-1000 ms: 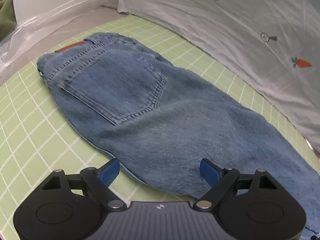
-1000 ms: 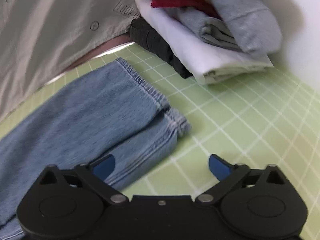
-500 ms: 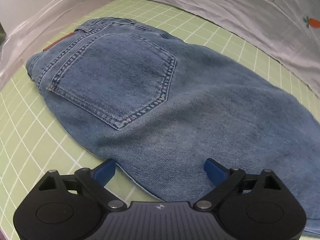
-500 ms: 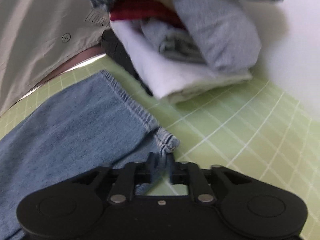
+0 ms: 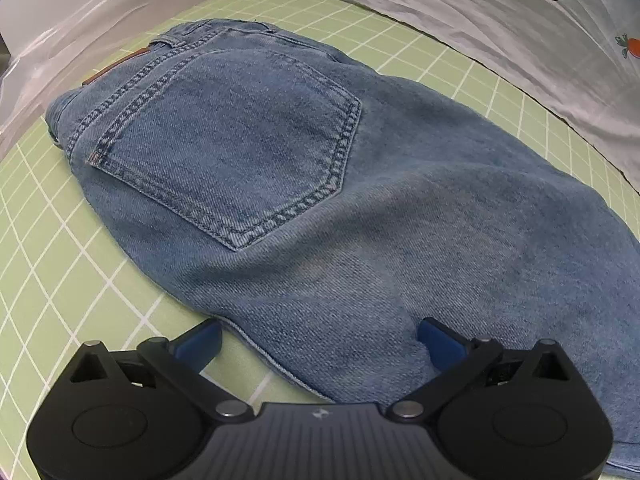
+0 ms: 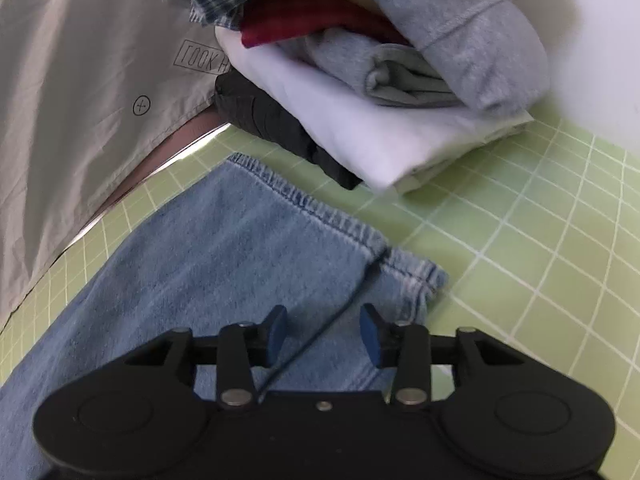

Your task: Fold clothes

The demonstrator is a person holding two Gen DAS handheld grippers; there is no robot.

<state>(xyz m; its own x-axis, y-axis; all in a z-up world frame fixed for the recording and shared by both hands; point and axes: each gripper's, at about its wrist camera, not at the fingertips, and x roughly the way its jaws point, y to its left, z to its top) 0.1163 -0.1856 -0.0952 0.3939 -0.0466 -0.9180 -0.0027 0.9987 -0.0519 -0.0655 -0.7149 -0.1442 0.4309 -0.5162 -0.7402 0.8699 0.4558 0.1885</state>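
A pair of blue jeans (image 5: 360, 208) lies folded lengthwise on the green grid mat (image 5: 48, 240). The left wrist view shows the seat, back pocket and waistband. My left gripper (image 5: 318, 342) is open, its blue fingers straddling the near edge of the jeans at the thigh. The right wrist view shows the leg hems (image 6: 320, 220) stacked one on the other. My right gripper (image 6: 322, 330) is partly open above the legs, just behind the hems, with the seam between its pads. It holds nothing.
A stack of folded clothes (image 6: 380, 92) (white, grey, black, red, plaid) sits on the mat just beyond the hems. The person's pale shirt (image 5: 500, 28) runs along the table's far edge. Clear plastic sheeting (image 5: 80, 20) lies at the far left.
My right gripper was wide open, closed at the hem, and has now opened partway and moved over the legs. My left gripper moved closer to the jeans and stayed open.
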